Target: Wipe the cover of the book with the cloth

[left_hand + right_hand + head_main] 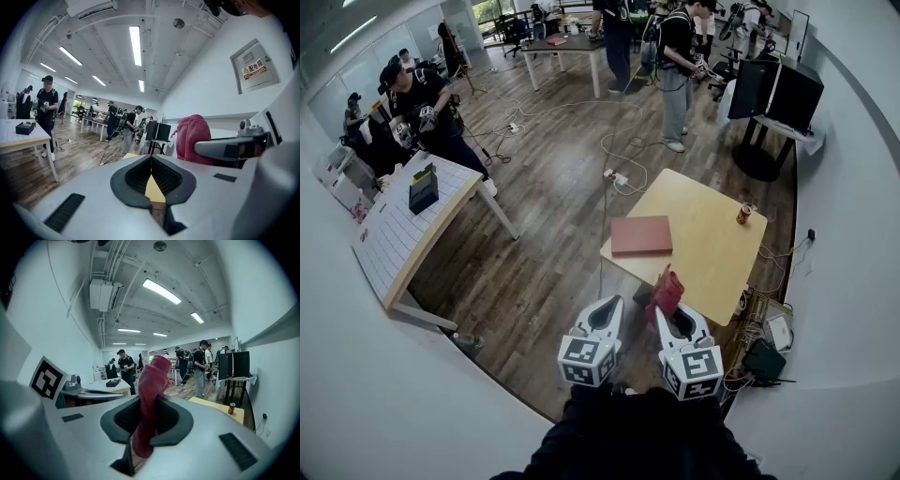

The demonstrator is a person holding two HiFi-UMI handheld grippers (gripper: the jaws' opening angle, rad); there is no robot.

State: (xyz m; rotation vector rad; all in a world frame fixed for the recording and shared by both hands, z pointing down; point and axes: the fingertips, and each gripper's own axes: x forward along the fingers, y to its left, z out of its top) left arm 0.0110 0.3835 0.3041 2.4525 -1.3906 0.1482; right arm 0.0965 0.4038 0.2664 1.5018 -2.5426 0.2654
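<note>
A reddish book [641, 235] lies flat on the light wooden table [705, 246], near its left edge. My right gripper [667, 302] is shut on a red cloth [667, 290], which sticks up from between its jaws [151, 394]; it hovers by the table's near corner, short of the book. My left gripper [613, 307] hangs beside it over the floor, shut with nothing in it. In the left gripper view the closed jaws meet in a line and the cloth [192, 138] shows to the right.
A small can [743, 214] stands near the table's right edge. Cables [619, 159] trail across the wooden floor. A long white table [412, 225] with a dark box stands to the left. Several people stand at the back; black monitors [773, 91] are at the far right.
</note>
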